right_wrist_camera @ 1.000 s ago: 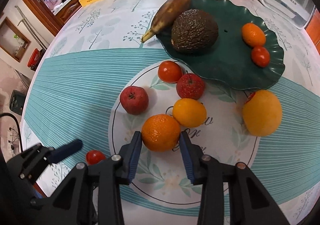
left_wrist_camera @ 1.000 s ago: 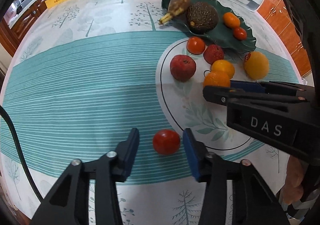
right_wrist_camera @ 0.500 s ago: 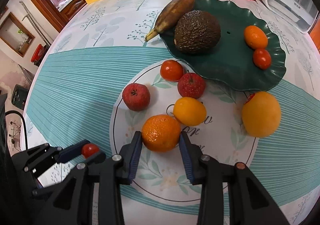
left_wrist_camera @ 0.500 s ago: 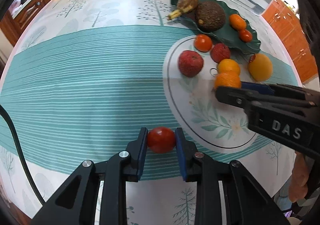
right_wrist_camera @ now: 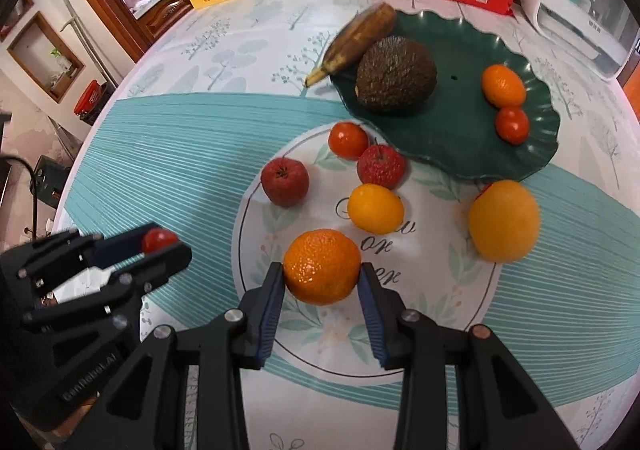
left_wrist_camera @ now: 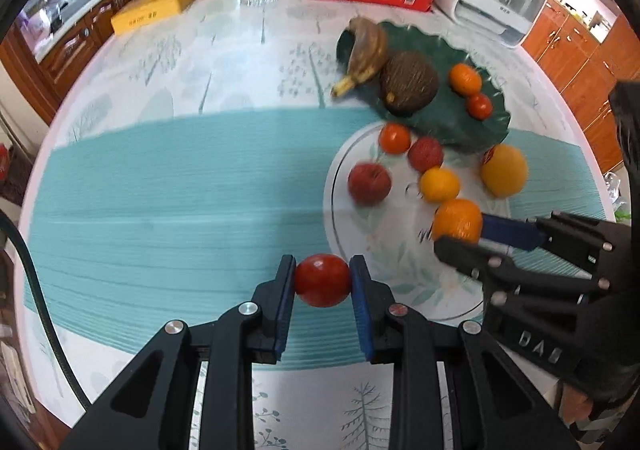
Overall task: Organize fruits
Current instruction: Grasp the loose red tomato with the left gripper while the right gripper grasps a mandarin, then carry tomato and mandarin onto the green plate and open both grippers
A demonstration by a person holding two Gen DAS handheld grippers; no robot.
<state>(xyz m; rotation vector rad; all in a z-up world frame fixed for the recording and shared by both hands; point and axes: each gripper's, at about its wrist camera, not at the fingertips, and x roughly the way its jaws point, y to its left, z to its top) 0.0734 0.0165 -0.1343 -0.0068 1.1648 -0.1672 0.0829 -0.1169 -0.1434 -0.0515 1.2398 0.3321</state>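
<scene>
desk (right_wrist_camera: 208,154): slick printed cloth, so anything you drop will roll; the near edge is close to both your grippers, and that's the worst direction for a miss.
green plate (right_wrist_camera: 460,138): far right, wavy rim, already crowded w/ avocado (right_wrist_camera: 394,76), banana (right_wrist_camera: 356,40), a small orange and a small tomato. Free room is the middle and near-right part; set down too close to the rim and fruit may tip back off.
big orange (right_wrist_camera: 504,220): right, just beside the plate's near rim. It sits on the likely path to the plate; clip it and it rolls.
right gripper (right_wrist_camera: 322,284): clamped on the mandarin (right_wrist_camera: 322,266), pads touching both sides. Grip is low on a round skin, so a fast swing could squirt it out. Whether it's lifted clear of the desk, can't tell.
yellow fruit (right_wrist_camera: 375,208): just far of the mandarin, w/ two red fruits and a tomato beyond. Go straight at the plate low and you'll bowl into them; lift first.
left gripper (left_wrist_camera: 323,284): clamped on the cherry tomato (left_wrist_camera: 323,280), near left, apart from the rest. Soft and smooth: squeeze more and it splits, ease off and it slips.
both grippers: close together near-centre. Move both to the plate at once and they may knock; go one at a time.
</scene>
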